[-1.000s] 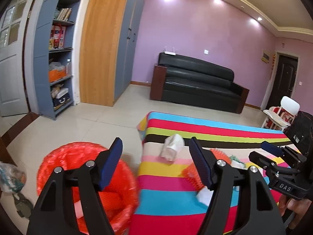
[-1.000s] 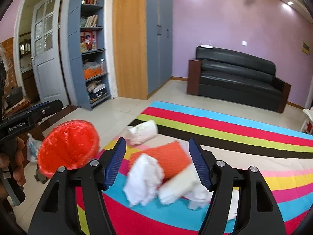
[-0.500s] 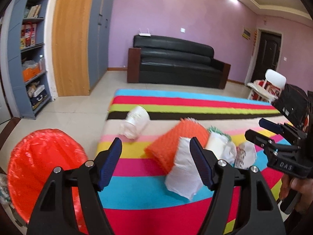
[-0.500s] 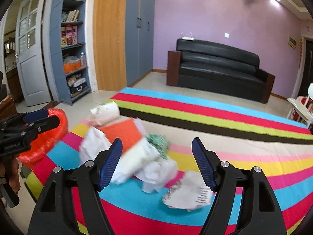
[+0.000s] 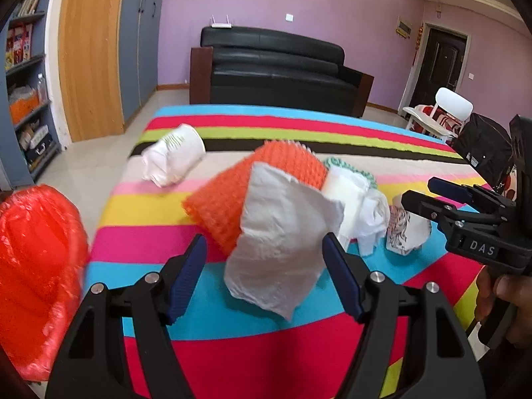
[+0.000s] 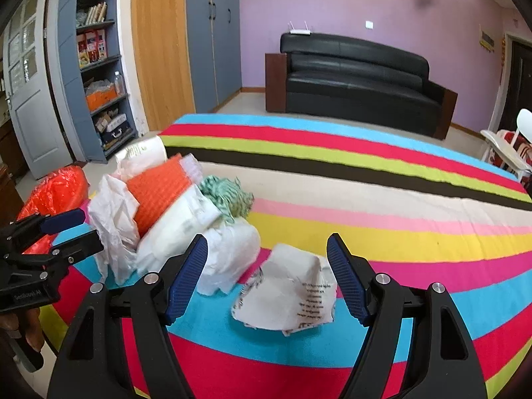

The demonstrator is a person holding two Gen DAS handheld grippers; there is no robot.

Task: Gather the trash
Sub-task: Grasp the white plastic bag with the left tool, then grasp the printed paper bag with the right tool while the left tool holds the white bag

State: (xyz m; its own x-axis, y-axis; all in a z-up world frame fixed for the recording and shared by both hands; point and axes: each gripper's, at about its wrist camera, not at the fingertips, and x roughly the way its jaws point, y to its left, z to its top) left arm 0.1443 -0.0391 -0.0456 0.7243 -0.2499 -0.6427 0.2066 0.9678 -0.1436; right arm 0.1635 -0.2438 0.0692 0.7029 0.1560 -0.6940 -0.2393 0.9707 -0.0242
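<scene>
A pile of trash lies on the striped cloth [image 5: 232, 319]: a crumpled white paper [image 5: 282, 239], an orange foam net [image 5: 232, 193], a white plastic wad [image 5: 359, 206] and a crushed printed paper cup [image 5: 407, 232]. My left gripper [image 5: 264, 241] is open, its fingertips on either side of the near end of the white paper, not pressing on it. My right gripper [image 6: 267, 240] is open just above the printed cup [image 6: 289, 292], with the plastic wad [image 6: 229, 256] by its left finger. The red bin bag [image 5: 36, 266] gapes at the left.
Another crushed white cup [image 5: 173, 159] lies apart at the cloth's far left. Green shredded paper [image 6: 229, 196] sits behind the pile. A black sofa [image 6: 359, 73], grey shelves [image 6: 96, 76] and a white chair [image 5: 442, 113] stand around the room. A hand [image 5: 508, 296] holds the right gripper.
Both grippers sank toward the pile. The left view swung from the red bin to the white paper. The right one shifted from the pile's left to the printed cup, its jaws slightly wider.
</scene>
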